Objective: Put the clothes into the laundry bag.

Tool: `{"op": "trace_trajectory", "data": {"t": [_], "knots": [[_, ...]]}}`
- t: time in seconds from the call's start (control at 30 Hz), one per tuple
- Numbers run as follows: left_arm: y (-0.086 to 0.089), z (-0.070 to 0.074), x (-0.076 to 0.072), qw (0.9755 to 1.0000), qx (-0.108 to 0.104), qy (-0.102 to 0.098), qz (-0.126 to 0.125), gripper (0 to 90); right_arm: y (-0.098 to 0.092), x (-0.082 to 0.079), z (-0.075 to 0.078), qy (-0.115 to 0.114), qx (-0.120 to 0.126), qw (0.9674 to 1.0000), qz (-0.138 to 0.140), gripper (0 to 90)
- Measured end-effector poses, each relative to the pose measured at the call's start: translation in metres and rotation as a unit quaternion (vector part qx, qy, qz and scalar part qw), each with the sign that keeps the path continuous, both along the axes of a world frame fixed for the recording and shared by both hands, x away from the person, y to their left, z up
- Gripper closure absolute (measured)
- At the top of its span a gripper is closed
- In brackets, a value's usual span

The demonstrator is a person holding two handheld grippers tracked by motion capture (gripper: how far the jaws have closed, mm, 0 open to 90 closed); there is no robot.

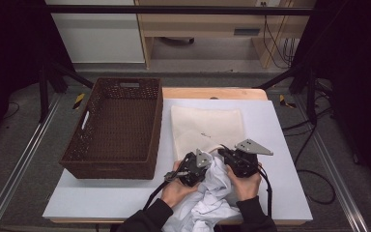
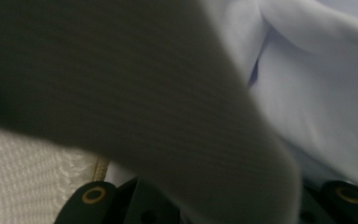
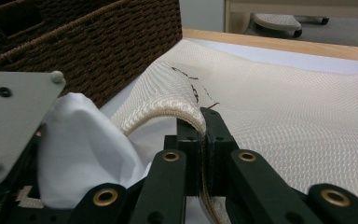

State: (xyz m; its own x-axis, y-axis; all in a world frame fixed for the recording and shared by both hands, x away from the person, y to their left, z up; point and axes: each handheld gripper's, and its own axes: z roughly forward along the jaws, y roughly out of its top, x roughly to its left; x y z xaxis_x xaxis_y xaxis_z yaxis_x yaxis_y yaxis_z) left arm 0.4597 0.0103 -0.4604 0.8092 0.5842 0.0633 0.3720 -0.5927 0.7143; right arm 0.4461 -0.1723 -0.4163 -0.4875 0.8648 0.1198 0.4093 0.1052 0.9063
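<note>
A cream mesh bag [image 1: 207,128] lies flat on the white table cover, its near edge lifted. My right gripper [image 3: 204,116] is shut on that lifted rim [image 3: 177,105]; it also shows from above [image 1: 227,154]. A crumpled white shirt [image 1: 212,193] is heaped at the table's front between the person's hands. My left gripper [image 1: 196,163] sits at the bag's mouth against the shirt [image 3: 84,140]. In the left gripper view, cream bag fabric [image 2: 121,93] drapes over the jaws and hides them, with the shirt [image 2: 317,93] to the right.
A dark brown wicker basket [image 1: 125,82] stands empty on the left of the table, close beside the bag [image 3: 284,107]. The white cover [image 1: 280,145] reaches to the right edge. Black frame legs and cables stand beyond the table.
</note>
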Motion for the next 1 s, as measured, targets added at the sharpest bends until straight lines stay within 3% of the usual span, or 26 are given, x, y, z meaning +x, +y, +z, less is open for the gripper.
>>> {"op": "trace_trajectory", "data": {"t": [0.13, 0.27, 0.47, 0.63, 0.7, 0.83, 0.93, 1.0], "knots": [[0.007, 0.008, -0.006, 0.9999, -0.016, -0.003, 0.004, 62.0, 0.000, 0.001, -0.001, 0.002, 0.001, 1.0000, -0.001, 87.7], [0.023, 0.020, -0.018, 0.9981, -0.061, 0.006, -0.004, 41.3, -0.002, 0.001, -0.001, 0.003, -0.002, 1.0000, -0.002, 87.6], [0.041, 0.038, -0.046, 0.9952, -0.092, -0.012, -0.030, 25.0, 0.000, 0.001, -0.002, 0.004, -0.004, 1.0000, -0.002, 87.6], [0.028, 0.035, -0.061, 0.9941, -0.091, -0.015, -0.057, 28.4, 0.000, 0.001, -0.002, 0.004, -0.004, 1.0000, -0.003, 87.7], [0.015, 0.027, -0.060, 0.9955, -0.070, -0.014, -0.061, 33.9, 0.000, 0.001, -0.002, 0.004, -0.006, 1.0000, -0.002, 87.6], [-0.001, 0.011, -0.050, 0.9983, -0.030, -0.005, -0.049, 53.5, 0.000, 0.001, -0.002, 0.004, -0.006, 1.0000, -0.001, 87.6], [-0.001, 0.006, -0.041, 0.9983, -0.037, 0.012, -0.044, 67.3, 0.000, 0.001, -0.002, 0.005, -0.004, 1.0000, 0.000, 87.7], [0.001, 0.009, -0.039, 0.9984, -0.043, 0.012, -0.033, 77.0, 0.001, 0.001, -0.002, 0.005, -0.004, 1.0000, 0.000, 87.6]]}}
